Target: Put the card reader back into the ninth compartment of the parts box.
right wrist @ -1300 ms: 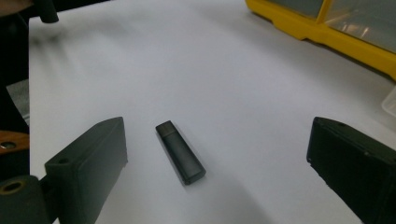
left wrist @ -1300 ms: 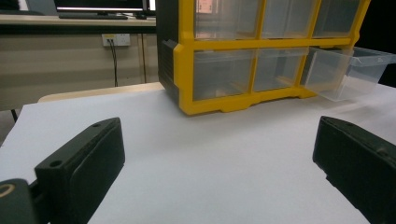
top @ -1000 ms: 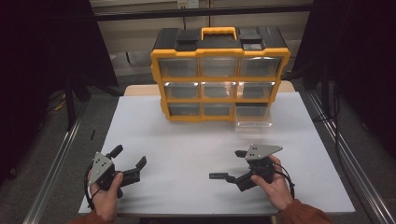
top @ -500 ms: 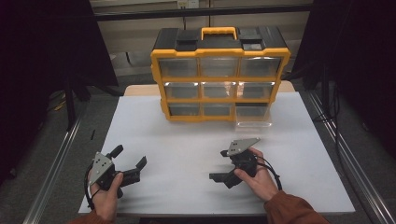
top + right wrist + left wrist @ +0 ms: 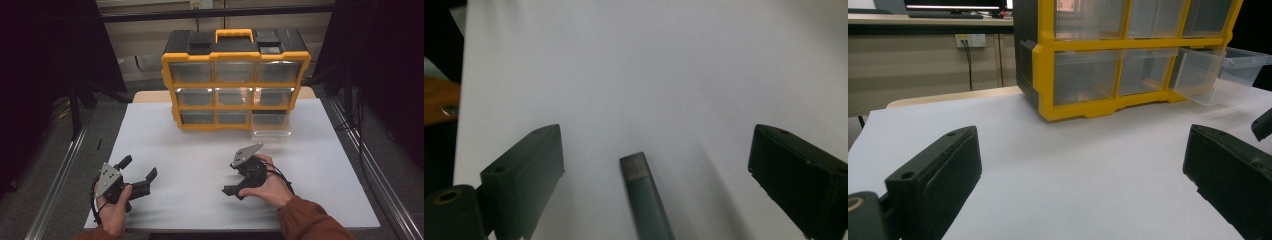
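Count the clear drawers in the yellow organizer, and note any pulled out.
9 drawers in the organizer: three in the top row, three in the middle row, three in the bottom row. Only the bottom-right drawer is pulled out onto the table; the rest sit flush.

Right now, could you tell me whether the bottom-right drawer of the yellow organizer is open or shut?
Open: the clear drawer sticks out past the organizer's yellow front, unlike its neighbours, and looks empty.

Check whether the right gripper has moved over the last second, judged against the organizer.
Yes. In the high view the right gripper has shifted toward the table's middle and turned, its jaws open. The yellow organizer has stayed put, its bottom-right drawer pulled out.
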Motion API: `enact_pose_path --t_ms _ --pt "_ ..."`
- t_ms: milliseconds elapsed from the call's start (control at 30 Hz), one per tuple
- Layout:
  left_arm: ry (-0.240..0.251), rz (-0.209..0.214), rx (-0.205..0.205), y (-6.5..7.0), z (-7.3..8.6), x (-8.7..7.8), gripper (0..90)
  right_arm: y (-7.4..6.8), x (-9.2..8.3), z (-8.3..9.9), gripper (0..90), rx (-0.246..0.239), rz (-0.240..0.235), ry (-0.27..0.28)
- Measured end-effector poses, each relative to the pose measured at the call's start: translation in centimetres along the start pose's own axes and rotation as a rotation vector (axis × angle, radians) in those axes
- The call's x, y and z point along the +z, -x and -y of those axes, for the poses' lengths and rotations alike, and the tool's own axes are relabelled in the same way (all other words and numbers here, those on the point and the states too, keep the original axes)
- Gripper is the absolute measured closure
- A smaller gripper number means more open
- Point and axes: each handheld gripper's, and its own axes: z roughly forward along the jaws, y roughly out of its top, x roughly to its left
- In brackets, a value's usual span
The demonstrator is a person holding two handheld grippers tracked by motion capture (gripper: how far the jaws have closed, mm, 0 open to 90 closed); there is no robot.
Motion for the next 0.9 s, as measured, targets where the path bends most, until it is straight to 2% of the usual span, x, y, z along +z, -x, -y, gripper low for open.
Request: enact_pose_path --t_ms 100,167,233,333,567,733,900 --pt "-0.002 0.000 0.006 0.0 0.0 0.0 2.2 0.2 0.3 -0.5 12.3 -0.022 -0.012 -0.043" --pt "-0.004 0.000 0.006 0.0 0.0 0.0 2.3 0.4 0.5 -0.7 14.7 -0.032 -0.023 -0.091" --pt "-0.003 0.002 0.004 0.0 0.0 0.0 2.2 0.5 0.4 -0.8 15.4 -0.047 -0.011 -0.110" --pt "-0.003 0.004 0.002 0.0 0.0 0.0 2.2 0.8 0.2 -0.8 17.9 -0.044 -0.012 -0.129" --pt "0.005 0.006 -0.004 0.1 0.0 0.0 2.2 1.2 0.4 -0.3 26.7 -0.043 -0.049 -0.211" --pt "-0.001 0.007 0.005 0.0 0.0 -0.1 2.2 0.9 0.4 -0.5 37.3 -0.080 -0.061 -0.259" --pt "0.003 0.008 0.002 0.0 0.0 -0.1 2.2 0.7 0.6 -0.3 49.0 -0.091 -0.071 -0.322"
